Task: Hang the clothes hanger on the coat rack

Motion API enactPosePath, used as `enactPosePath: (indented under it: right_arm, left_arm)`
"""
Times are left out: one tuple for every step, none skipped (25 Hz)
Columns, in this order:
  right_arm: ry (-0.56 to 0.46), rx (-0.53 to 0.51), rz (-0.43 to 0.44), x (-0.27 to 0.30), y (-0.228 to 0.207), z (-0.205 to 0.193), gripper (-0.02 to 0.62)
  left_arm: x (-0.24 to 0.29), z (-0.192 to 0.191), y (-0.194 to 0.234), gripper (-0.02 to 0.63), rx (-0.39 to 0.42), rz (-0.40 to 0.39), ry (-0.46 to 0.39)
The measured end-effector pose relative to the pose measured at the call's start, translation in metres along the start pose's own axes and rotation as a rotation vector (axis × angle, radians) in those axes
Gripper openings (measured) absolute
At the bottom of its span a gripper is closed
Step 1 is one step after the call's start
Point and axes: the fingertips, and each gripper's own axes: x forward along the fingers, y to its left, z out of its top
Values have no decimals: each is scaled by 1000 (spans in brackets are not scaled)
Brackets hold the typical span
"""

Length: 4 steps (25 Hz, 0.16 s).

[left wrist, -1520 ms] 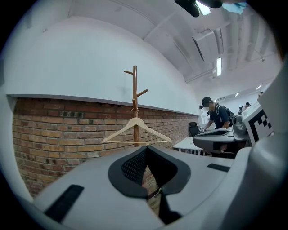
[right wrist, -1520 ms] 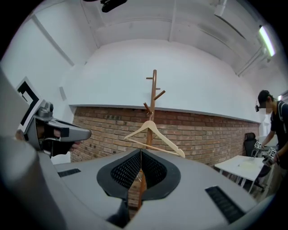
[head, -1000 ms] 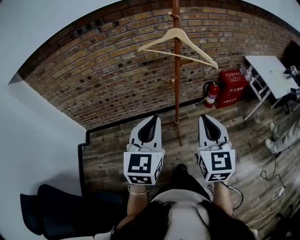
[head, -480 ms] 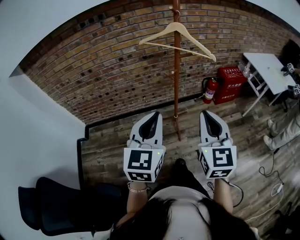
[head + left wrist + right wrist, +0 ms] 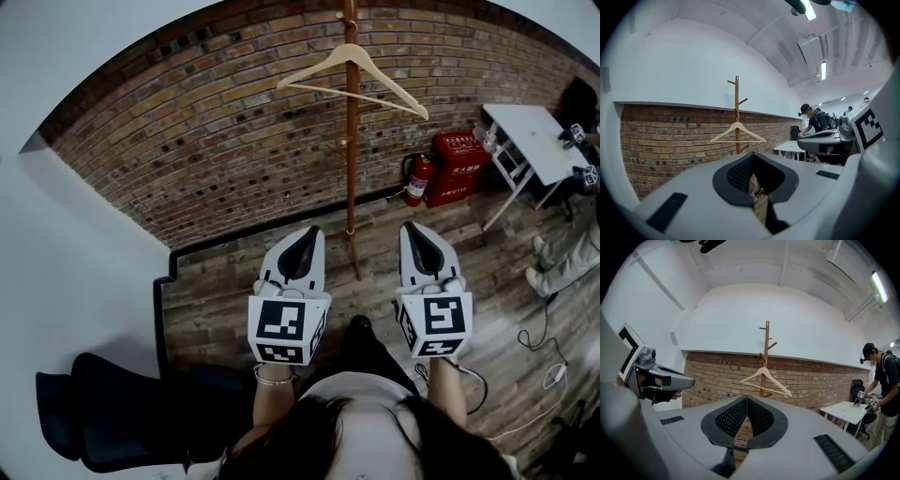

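Hanging from a peg on the rack (image 5: 352, 169), the hanger (image 5: 314, 66) lies straight ahead of both claws and well apart from them, its long axis crosswise to their aim. The left gripper (image 5: 307, 236) and right gripper (image 5: 417, 234) flank the pole — jaws together, empty — neither clearly nearer. The task looks done.

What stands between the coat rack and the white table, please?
A red fire extinguisher and a red box beside it, against the brick wall; the head view shows them.
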Motion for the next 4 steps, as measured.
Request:
enactPosePath:
  right_arm:
    - [2, -1, 0, 0, 1, 0, 38]
    - [4, -3, 0, 0, 2, 0, 38]
    - [6, -4, 0, 0, 2, -1, 38]
    - [8, -6, 0, 0, 3, -1, 38]
  left_arm:
    - [0, 0, 0, 11, 2, -2, 0]
    - [0, -1, 0, 11, 4, -4, 0]
    - [-1, -1, 0, 11, 4, -6, 0]
    - [-1, -1, 0, 11, 5, -9, 0]
